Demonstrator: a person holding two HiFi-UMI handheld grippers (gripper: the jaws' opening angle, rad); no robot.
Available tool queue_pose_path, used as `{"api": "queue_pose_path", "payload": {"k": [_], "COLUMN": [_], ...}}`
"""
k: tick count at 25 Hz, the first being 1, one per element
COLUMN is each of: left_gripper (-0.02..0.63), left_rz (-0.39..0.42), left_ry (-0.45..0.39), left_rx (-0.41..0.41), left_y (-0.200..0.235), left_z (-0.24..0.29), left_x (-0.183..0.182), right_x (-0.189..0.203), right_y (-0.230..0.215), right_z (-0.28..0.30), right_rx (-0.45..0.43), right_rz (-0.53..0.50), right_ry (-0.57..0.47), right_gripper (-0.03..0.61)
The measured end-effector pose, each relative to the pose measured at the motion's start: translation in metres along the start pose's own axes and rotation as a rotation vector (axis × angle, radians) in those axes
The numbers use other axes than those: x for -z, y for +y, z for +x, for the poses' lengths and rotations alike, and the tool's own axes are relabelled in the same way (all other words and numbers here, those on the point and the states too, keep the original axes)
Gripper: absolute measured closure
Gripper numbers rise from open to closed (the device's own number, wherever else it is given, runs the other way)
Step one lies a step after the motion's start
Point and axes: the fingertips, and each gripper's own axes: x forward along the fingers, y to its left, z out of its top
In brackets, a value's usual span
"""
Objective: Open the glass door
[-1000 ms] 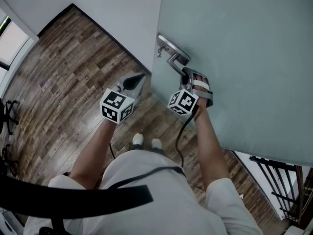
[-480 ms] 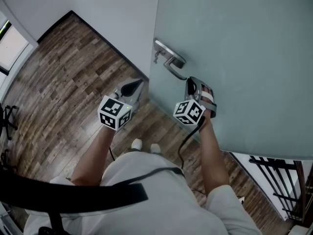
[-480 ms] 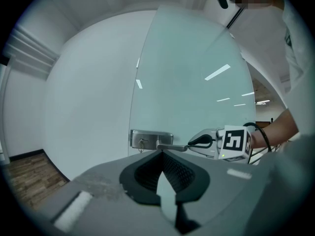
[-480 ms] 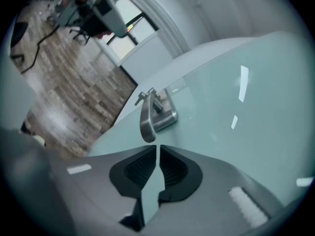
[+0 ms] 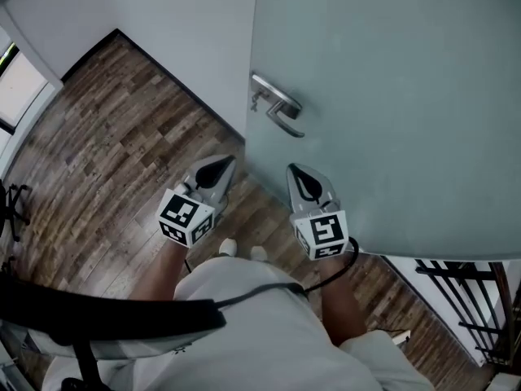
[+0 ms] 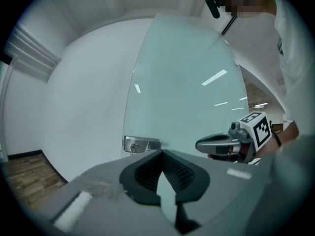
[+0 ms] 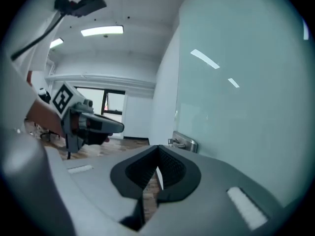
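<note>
The frosted glass door (image 5: 391, 96) fills the upper right of the head view, its metal lever handle (image 5: 278, 108) near the free edge. Both grippers hang in front of it, below the handle and touching nothing. My right gripper (image 5: 295, 172) is shut and empty, a short way under the lever. My left gripper (image 5: 225, 164) is beside it, past the door's edge, also shut and empty. The left gripper view shows the handle plate (image 6: 141, 144) above my closed left gripper (image 6: 161, 155) and the right gripper (image 6: 199, 144) beside it. In the right gripper view the handle (image 7: 183, 143) sits ahead of my right gripper (image 7: 157, 150).
A white wall (image 5: 163, 15) meets the door's edge on the left. Wood-plank floor (image 5: 106, 153) lies below. A black railing (image 5: 472, 308) stands at the lower right beyond the door, and a black chair base (image 5: 10, 194) at the far left.
My right gripper came off the lever handle, drew back towards me and rolled upright. The left gripper also drew back a little. The handle now stands free.
</note>
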Motion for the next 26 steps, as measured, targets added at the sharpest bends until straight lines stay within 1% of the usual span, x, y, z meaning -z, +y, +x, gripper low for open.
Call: {"api": "queue_pose_path", "payload": {"k": [3, 10, 16, 26], "left_gripper": [0.611, 0.611, 0.611, 0.611], "left_rz": [-0.008, -0.001, 0.003, 0.010], "left_ry": [0.001, -0.010, -0.016, -0.023], "left_rx": [-0.005, -0.004, 0.003, 0.005], "left_y": [-0.003, -0.007, -0.012, -0.008], "left_z": [-0.008, -0.011, -0.013, -0.018], "left_x": [0.003, -0.002, -0.003, -0.005], "right_x": [-0.013, -0.018, -0.024, -0.036], "right_y": [0.003, -0.009, -0.004, 0.007], "right_z": [-0.010, -0.012, -0.009, -0.004], "right_rx": [-0.026, -0.038, -0.046, -0.056], "right_rz": [0.048, 0.084, 0.051, 0.048], "right_ry": [-0.046, -0.072, -0.078, -0.105], "right_gripper": [0.571, 0.572, 0.571, 0.572]}}
